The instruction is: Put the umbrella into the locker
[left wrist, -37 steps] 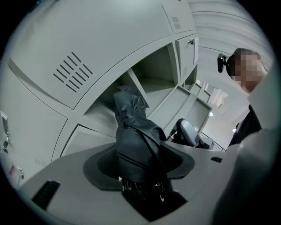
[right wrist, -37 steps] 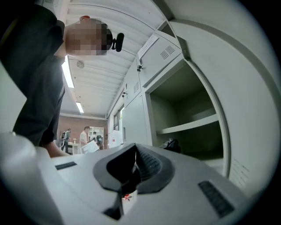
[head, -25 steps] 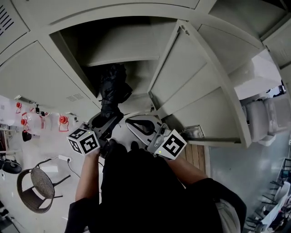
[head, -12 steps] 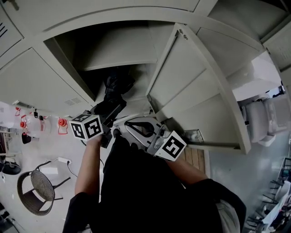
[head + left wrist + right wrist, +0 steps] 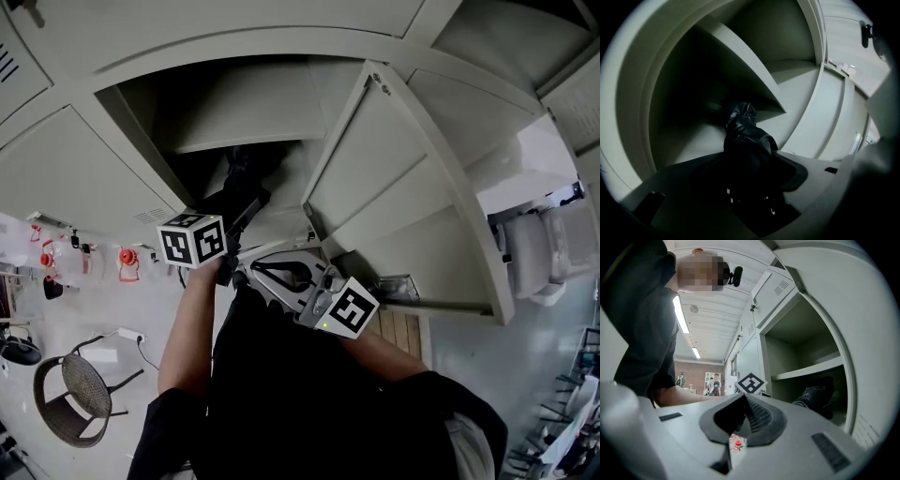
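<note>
A folded black umbrella [image 5: 246, 172] pokes into the dark open locker compartment [image 5: 202, 103], below its inner shelf [image 5: 246, 131]. My left gripper [image 5: 244, 208] is shut on the umbrella's near end, just at the compartment's mouth. The left gripper view has the umbrella [image 5: 746, 140] lying between the jaws, its tip pointing under the shelf [image 5: 750, 75]. My right gripper [image 5: 247, 270] hangs shut, nothing in it, close below the left one and outside the locker. From the right gripper view the umbrella [image 5: 816, 397] shows inside the compartment, beyond the right gripper [image 5: 742, 405].
The locker door [image 5: 394, 178] stands open to the right of the compartment. Closed locker doors [image 5: 84, 169] flank it on the left. A wicker chair [image 5: 80, 394] and red items [image 5: 127, 255] are at lower left. Distant people [image 5: 712, 383] stand down the corridor.
My left gripper has carried the umbrella forward, deeper into the compartment. The right gripper has barely shifted.
</note>
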The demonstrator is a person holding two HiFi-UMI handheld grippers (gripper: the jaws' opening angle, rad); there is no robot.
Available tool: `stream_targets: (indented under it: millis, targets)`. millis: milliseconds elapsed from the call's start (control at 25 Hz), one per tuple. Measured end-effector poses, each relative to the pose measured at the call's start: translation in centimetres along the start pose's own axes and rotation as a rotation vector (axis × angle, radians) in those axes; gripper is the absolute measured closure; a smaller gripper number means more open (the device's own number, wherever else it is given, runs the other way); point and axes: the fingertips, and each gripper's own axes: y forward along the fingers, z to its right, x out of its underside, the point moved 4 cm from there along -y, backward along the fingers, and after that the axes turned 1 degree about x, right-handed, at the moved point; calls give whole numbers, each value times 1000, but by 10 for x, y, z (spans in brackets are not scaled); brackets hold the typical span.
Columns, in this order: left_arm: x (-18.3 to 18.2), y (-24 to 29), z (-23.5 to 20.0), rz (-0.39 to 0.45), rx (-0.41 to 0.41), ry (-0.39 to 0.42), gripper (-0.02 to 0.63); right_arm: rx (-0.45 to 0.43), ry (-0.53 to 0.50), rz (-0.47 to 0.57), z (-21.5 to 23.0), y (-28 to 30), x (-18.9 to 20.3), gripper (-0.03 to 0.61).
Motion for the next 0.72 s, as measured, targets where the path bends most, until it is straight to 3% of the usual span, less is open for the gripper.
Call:
stream_targets:
  millis: [720]
  targets:
    - [-12, 45, -12, -70, -95, 94, 364, 2, -2, -8, 3, -1, 0, 565]
